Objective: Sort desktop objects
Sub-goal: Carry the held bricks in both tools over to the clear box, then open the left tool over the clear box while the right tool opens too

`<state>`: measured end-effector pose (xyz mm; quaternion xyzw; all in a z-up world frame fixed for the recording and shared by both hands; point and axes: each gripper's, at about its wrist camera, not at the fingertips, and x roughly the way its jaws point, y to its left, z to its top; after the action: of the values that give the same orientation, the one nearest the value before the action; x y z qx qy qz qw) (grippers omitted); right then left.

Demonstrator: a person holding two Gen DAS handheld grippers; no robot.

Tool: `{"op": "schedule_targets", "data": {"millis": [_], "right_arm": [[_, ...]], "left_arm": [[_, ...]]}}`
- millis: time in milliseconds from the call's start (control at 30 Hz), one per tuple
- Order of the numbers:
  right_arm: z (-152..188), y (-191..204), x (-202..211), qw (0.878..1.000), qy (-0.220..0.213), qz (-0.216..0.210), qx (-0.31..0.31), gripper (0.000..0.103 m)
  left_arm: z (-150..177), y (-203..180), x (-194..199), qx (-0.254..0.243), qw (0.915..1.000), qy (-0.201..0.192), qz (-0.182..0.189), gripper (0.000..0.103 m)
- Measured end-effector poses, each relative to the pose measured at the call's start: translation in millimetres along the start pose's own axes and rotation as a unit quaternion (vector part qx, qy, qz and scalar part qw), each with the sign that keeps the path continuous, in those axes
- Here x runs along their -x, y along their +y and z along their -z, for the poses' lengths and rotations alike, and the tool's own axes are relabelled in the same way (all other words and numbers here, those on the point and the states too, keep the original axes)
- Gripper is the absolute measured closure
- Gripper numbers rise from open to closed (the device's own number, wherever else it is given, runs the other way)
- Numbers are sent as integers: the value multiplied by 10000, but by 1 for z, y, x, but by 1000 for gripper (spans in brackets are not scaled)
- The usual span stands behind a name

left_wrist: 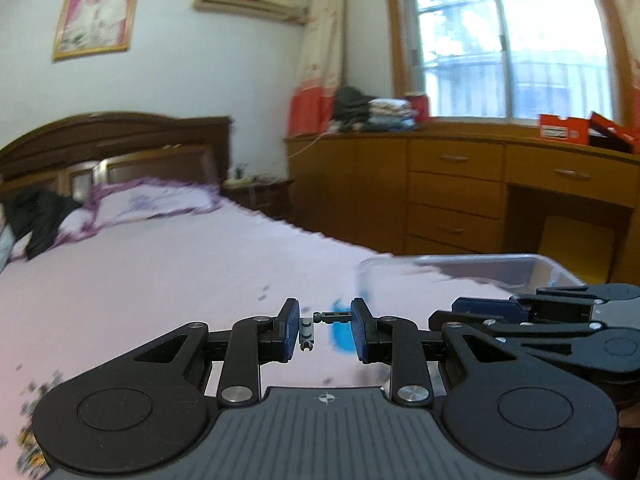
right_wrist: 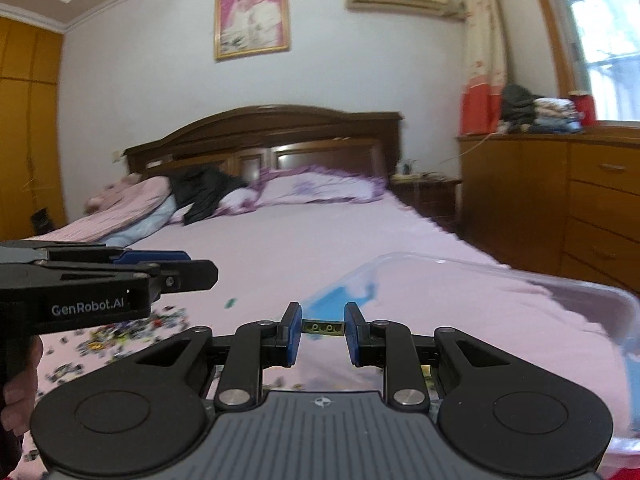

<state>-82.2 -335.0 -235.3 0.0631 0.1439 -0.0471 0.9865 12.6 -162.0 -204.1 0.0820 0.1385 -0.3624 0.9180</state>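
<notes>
My left gripper (left_wrist: 325, 326) is shut on a small grey-and-black toy part (left_wrist: 316, 322) and holds it above the pink bed sheet. My right gripper (right_wrist: 322, 328) is shut on a small olive-yellow brick (right_wrist: 323, 328), held level between the blue pads. A clear plastic bin (right_wrist: 500, 280) with blue clips sits on the bed just ahead and to the right; it also shows in the left wrist view (left_wrist: 460, 268). A pile of small loose toy pieces (right_wrist: 120, 332) lies on the sheet at the left, and in the left wrist view (left_wrist: 32, 412) at the lower left.
The right gripper body (left_wrist: 560, 320) lies close beside my left one. The left gripper (right_wrist: 100, 280) shows at the left of the right view. Pillows (right_wrist: 312, 188) and a wooden headboard (right_wrist: 260, 132) lie far ahead. A wooden dresser (left_wrist: 460, 184) stands right of the bed.
</notes>
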Motion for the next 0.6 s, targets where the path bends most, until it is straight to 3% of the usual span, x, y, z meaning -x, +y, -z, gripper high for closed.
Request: {"op": "schedule_targets", "data": {"millis": [300, 600], "right_arm": [[15, -57, 12, 9970, -76, 715, -286, 78], [35, -82, 10, 9915, -12, 1167, -576, 74]], "left_arm": [[-8, -47, -59, -116, 9975, 76, 694, 74], [3, -53, -75, -363, 9954, 341, 815, 69]]}}
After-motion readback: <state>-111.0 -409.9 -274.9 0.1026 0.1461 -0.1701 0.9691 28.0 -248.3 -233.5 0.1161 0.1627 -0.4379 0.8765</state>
